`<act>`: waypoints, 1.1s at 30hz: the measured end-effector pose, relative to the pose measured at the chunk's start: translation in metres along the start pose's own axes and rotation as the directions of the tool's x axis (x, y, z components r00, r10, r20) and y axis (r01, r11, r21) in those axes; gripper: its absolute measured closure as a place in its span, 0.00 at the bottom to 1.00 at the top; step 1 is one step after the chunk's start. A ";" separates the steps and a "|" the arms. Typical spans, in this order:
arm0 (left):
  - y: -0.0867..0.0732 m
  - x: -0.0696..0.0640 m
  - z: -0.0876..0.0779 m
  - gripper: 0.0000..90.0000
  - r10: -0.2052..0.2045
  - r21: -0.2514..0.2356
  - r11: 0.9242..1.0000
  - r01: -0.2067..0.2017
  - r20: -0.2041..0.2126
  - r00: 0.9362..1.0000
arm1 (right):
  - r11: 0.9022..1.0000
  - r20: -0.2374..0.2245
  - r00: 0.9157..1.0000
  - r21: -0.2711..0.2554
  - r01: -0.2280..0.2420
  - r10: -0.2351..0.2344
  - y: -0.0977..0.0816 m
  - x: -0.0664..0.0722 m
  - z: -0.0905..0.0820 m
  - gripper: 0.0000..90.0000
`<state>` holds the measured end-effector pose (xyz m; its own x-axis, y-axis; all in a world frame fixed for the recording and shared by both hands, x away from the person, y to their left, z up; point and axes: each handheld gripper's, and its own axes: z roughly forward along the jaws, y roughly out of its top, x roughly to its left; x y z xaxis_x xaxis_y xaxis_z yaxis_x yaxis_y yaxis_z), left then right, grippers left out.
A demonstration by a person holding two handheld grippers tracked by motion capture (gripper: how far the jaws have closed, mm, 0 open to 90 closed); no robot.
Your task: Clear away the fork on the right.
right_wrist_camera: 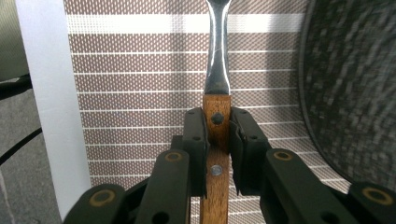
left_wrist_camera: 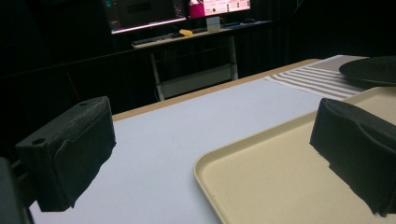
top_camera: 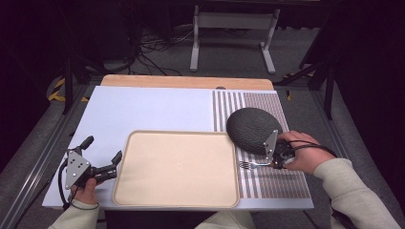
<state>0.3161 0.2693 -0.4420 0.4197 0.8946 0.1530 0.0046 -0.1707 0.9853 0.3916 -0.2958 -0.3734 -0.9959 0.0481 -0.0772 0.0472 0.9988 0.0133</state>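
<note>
The right gripper [right_wrist_camera: 217, 140], fingers clamped on a fork [top_camera: 251, 165] beside the tray [top_camera: 176, 168] edge, faces open striped mat [top_camera: 279, 183]; the left gripper [top_camera: 102, 155] fingers stand apart at the tray's left rim.

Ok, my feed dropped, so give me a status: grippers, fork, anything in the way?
Right gripper shut on fork by its wooden handle, over striped mat. Left gripper open at tray edge. Dark plate close beside right gripper.

Probably a lab or studio, black curtains [top_camera: 367, 57], floor cables [top_camera: 153, 52], lit monitors [left_wrist_camera: 144, 11] behind
</note>
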 end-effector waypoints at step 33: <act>0.000 0.000 0.000 0.00 -0.002 -0.001 1.000 0.002 -0.006 1.000 | 0.927 -0.028 0.950 -0.211 -0.310 0.311 0.032 -0.003 -0.040 0.86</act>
<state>0.3160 0.2697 -0.4421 0.4138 0.8977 0.1515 0.0046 -0.1685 0.9857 0.3926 -0.2644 -0.3327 -0.9334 0.3565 -0.0415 0.3362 0.9091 0.2461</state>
